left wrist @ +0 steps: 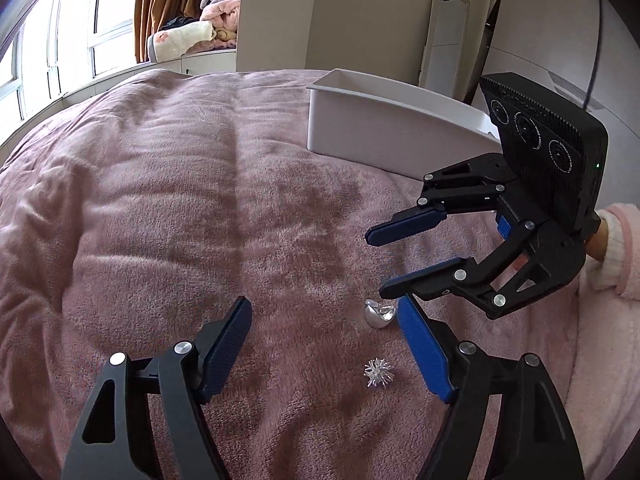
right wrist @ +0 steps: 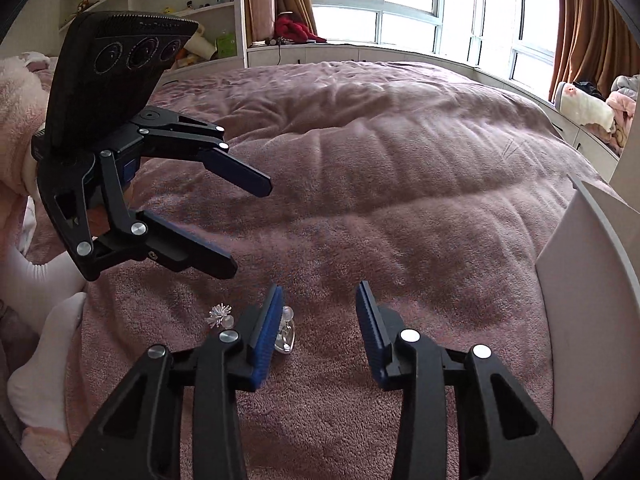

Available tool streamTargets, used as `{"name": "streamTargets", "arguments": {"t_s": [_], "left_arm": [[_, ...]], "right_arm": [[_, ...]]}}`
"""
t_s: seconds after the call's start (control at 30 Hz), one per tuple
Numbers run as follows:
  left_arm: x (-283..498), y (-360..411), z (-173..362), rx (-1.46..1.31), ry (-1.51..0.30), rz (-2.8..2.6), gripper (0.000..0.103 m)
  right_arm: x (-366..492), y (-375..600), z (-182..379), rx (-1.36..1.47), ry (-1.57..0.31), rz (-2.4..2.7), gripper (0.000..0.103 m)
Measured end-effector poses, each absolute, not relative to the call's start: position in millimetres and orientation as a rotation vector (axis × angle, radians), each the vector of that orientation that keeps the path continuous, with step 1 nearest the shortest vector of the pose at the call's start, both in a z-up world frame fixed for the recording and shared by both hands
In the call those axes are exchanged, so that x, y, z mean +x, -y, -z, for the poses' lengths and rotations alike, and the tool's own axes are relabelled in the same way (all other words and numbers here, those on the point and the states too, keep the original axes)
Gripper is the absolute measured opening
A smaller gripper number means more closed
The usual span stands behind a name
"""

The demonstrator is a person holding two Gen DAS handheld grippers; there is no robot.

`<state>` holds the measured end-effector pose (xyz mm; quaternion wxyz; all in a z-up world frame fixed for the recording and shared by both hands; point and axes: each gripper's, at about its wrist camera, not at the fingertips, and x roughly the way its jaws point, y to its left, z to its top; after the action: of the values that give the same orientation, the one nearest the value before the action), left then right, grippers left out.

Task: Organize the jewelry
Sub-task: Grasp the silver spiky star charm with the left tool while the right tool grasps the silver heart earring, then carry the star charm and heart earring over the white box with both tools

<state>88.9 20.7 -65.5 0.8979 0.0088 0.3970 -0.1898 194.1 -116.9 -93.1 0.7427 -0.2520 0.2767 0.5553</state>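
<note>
Two small silver pieces are seen on the pink bed cover (left wrist: 160, 200), well short of the white tray (left wrist: 380, 128), which is taken here as the landmark: a smooth rounded silver earring (left wrist: 379, 315) lies nearer the tray, and a spiky silver earring (left wrist: 378, 373) lies just beyond it, on the side away from the tray. The left tongs (left wrist: 324, 344) are held wide, nothing is gripped, and both pieces sit between the spread fingers, close to the one on the tray's side. The right tongs (right wrist: 318, 320) are likewise held wide and empty; in the right wrist view the rounded earring is seen just beside one blue finger (right wrist: 266, 340), partly hidden by it. The step in hand is judged to be the pick-up of the rounded piece. It would be done best if the right tongs were shifted away from the tray until the piece is centred, lowered until the tips press lightly into the plush, and closed slowly, since a smooth, small object is likely to slip or sink into the pile. Only the tray's outer walls and rim are shown, so its contents cannot be told.
</note>
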Motion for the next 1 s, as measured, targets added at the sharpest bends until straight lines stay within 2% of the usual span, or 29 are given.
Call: {"name": "streamTargets", "arguments": {"t_s": [0.13, 0.23, 0.4, 0.5, 0.53, 0.6, 0.67, 1.0], "left_arm": [[81, -17, 75, 0.046, -0.843, 0.438, 0.073], [78, -9, 84, 0.094, -0.870, 0.479, 0.052], [76, -2, 90, 0.106, -0.875, 0.506, 0.051], [76, 2, 91, 0.124, -0.879, 0.522, 0.051], [76, 3, 92, 0.131, -0.885, 0.528, 0.048], [76, 8, 94, 0.141, -0.902, 0.546, 0.032], [73, 13, 100, 0.170, -0.924, 0.554, 0.025], [79, 16, 98, 0.190, -0.934, 0.546, 0.024]], "right_arm": [[192, 115, 100, -0.577, -0.635, -1.244, 0.039], [190, 112, 107, -0.601, -0.663, -1.256, 0.039], [188, 105, 124, -0.662, -0.704, -1.258, 0.038], [191, 104, 128, -0.656, -0.718, -1.255, 0.033], [193, 104, 128, -0.654, -0.721, -1.252, 0.028], [196, 103, 127, -0.656, -0.723, -1.244, 0.020], [197, 104, 126, -0.657, -0.724, -1.241, 0.019], [203, 111, 110, -0.652, -0.671, -1.173, 0.019]]}}
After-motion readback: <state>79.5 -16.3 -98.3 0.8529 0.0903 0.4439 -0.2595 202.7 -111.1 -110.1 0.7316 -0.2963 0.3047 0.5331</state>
